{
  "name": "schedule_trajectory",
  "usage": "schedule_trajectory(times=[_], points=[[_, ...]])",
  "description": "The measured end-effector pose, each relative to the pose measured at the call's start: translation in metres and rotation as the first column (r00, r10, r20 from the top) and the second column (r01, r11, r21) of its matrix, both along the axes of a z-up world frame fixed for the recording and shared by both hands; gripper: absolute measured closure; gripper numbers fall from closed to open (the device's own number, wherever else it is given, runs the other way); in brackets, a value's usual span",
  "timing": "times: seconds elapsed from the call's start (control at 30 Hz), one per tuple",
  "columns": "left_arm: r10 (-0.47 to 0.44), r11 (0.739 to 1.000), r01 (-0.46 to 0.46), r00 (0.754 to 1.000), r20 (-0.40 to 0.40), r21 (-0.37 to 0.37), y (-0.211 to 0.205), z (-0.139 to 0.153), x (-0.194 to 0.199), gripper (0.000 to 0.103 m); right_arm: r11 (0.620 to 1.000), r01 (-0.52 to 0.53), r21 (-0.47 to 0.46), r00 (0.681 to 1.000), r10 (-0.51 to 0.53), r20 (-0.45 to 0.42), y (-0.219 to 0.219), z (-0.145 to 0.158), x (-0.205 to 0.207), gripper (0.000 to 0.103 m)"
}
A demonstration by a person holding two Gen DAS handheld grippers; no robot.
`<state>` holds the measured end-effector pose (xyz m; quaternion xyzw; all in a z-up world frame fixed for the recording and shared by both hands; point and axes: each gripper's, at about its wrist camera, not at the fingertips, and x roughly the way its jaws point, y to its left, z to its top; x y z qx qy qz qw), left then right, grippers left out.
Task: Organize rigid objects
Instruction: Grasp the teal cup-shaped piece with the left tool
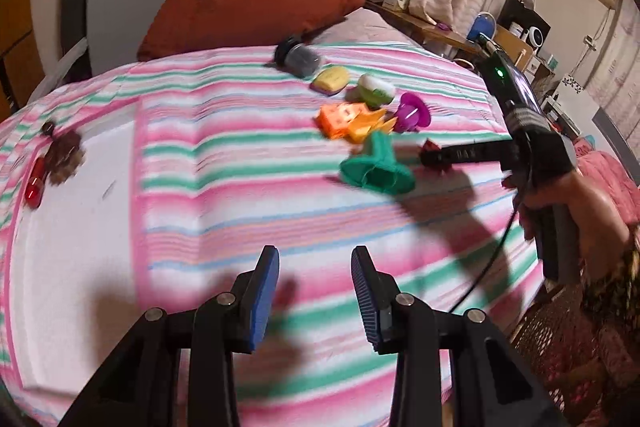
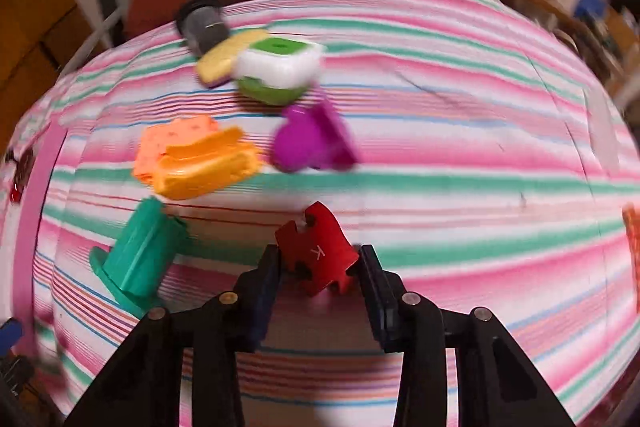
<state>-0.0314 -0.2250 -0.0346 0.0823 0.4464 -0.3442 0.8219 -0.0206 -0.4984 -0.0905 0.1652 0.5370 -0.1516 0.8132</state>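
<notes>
A red jigsaw-shaped piece (image 2: 320,247) marked with a letter sits between the pads of my right gripper (image 2: 319,255), which is shut on it just above the striped bedspread (image 2: 440,147). The left wrist view shows that gripper (image 1: 434,157) from the side, with the red piece (image 1: 433,146) at its tip and a hand (image 1: 580,203) on its handle. Beside it lie a teal flanged piece (image 2: 138,253), orange pieces (image 2: 200,159) and a purple piece (image 2: 312,139). My left gripper (image 1: 316,255) hangs open over bare bedspread, nothing between its fingers.
Farther back lie a green-and-white box (image 2: 280,67), a yellow block (image 2: 228,57) and a grey jar with a black lid (image 2: 204,21). A rust pillow (image 1: 240,7) lies at the head. A red capsule (image 1: 34,183) and a brown clump (image 1: 64,155) are far left. A perforated crate (image 1: 560,347) stands beside the bed.
</notes>
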Motion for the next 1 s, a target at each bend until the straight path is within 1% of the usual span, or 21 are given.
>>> schedule_trajectory(times=[0.07, 0.17, 0.23, 0.3, 0.4, 0.47, 0.5, 0.53, 0.57, 0.6, 0.67, 0.73, 0.87, 1.0], points=[[-0.009, 1.0, 0.009, 1.0, 0.001, 0.0, -0.02, 0.003, 0.007, 0.066, 1.0, 0.013, 0.021, 1.0, -0.014, 0.006, -0.004, 0.0, -0.001, 0.063], [-0.025, 1.0, 0.025, 1.0, 0.009, 0.003, -0.052, 0.005, 0.018, 0.066, 1.0, -0.003, -0.004, 1.0, 0.003, -0.004, -0.001, 0.0, 0.001, 0.063], [-0.03, 0.999, 0.029, 0.999, 0.018, 0.019, -0.074, 0.004, 0.022, 0.066, 1.0, -0.008, -0.013, 1.0, 0.008, -0.007, 0.001, 0.0, 0.002, 0.063], [-0.043, 0.999, 0.043, 0.999, 0.019, 0.027, -0.091, 0.002, 0.025, 0.066, 1.0, -0.002, -0.002, 1.0, 0.002, -0.003, -0.001, 0.0, 0.003, 0.063], [-0.066, 0.995, 0.062, 0.997, 0.047, 0.078, -0.119, -0.009, 0.031, 0.066, 1.0, 0.005, 0.016, 1.0, -0.005, 0.004, -0.006, -0.001, 0.001, 0.063], [-0.089, 0.993, 0.085, 0.995, 0.047, 0.078, -0.127, -0.014, 0.033, 0.067, 1.0, 0.01, 0.023, 1.0, -0.01, 0.007, -0.008, -0.001, 0.001, 0.063], [-0.102, 0.992, 0.097, 0.993, 0.054, 0.08, -0.128, -0.017, 0.033, 0.07, 1.0, 0.012, 0.027, 1.0, -0.012, 0.009, -0.008, -0.001, 0.0, 0.063], [-0.112, 0.99, 0.106, 0.991, 0.068, 0.098, -0.128, -0.021, 0.032, 0.079, 0.999, 0.014, 0.031, 1.0, -0.014, 0.01, -0.009, 0.0, -0.001, 0.063], [-0.114, 0.989, 0.105, 0.99, 0.078, 0.108, -0.126, -0.023, 0.031, 0.08, 0.999, 0.018, 0.038, 1.0, -0.019, 0.013, -0.009, 0.0, -0.003, 0.063], [-0.111, 0.989, 0.102, 0.99, 0.085, 0.106, -0.123, -0.024, 0.029, 0.08, 0.999, 0.023, 0.045, 1.0, -0.023, 0.014, -0.01, 0.0, -0.003, 0.063], [-0.099, 0.993, 0.094, 0.992, 0.078, 0.067, -0.111, -0.025, 0.026, 0.08, 0.998, 0.028, 0.051, 0.999, -0.029, 0.015, -0.01, -0.001, 0.001, 0.063], [-0.091, 0.995, 0.088, 0.992, 0.084, 0.045, -0.102, -0.026, 0.022, 0.08, 0.999, 0.027, 0.047, 1.0, -0.028, 0.014, -0.009, -0.001, 0.002, 0.063], [-0.105, 0.994, 0.1, 0.989, 0.105, 0.051, -0.092, -0.03, 0.01, 0.079, 0.999, 0.022, 0.034, 1.0, -0.023, 0.012, -0.007, -0.002, 0.003, 0.063], [-0.103, 0.993, 0.096, 0.99, 0.096, 0.073, -0.085, -0.04, 0.004, 0.079, 0.999, 0.021, 0.03, 1.0, -0.021, 0.012, -0.007, -0.002, 0.002, 0.063]])
